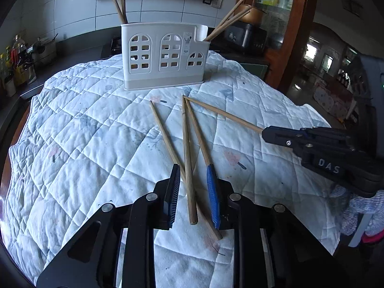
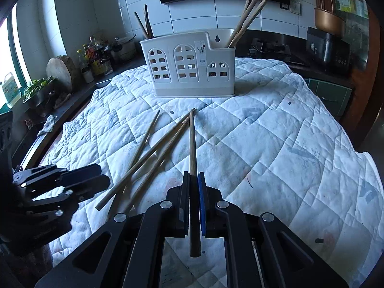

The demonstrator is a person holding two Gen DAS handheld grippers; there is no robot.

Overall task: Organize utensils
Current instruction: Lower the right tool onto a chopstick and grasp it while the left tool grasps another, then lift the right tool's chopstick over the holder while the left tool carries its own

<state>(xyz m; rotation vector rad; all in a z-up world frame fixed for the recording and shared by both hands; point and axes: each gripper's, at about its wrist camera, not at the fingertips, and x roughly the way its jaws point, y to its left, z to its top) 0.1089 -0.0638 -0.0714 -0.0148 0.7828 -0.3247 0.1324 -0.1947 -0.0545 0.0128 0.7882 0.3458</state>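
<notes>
Three chopsticks point(image 1: 189, 158) lie crossed on the quilted counter point(image 1: 84, 132) between the released left tongs point(image 1: 195, 180). Right tongs point(image 2: 194, 180) clench a fourth chopstick point(image 2: 192, 144) (near end cut off by the jaws); the holder point(image 2: 189, 67) stands far.

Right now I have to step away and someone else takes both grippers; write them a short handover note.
Right gripper: shut on one chopstick, tip toward the holder.
Left gripper: jaws open around chopsticks on the quilt, gripping none yet.
Done: chopsticks already stand in the holder's left end and right end.
Left: three loose chopsticks on the quilt, plus the held one, go into the holder.
</notes>
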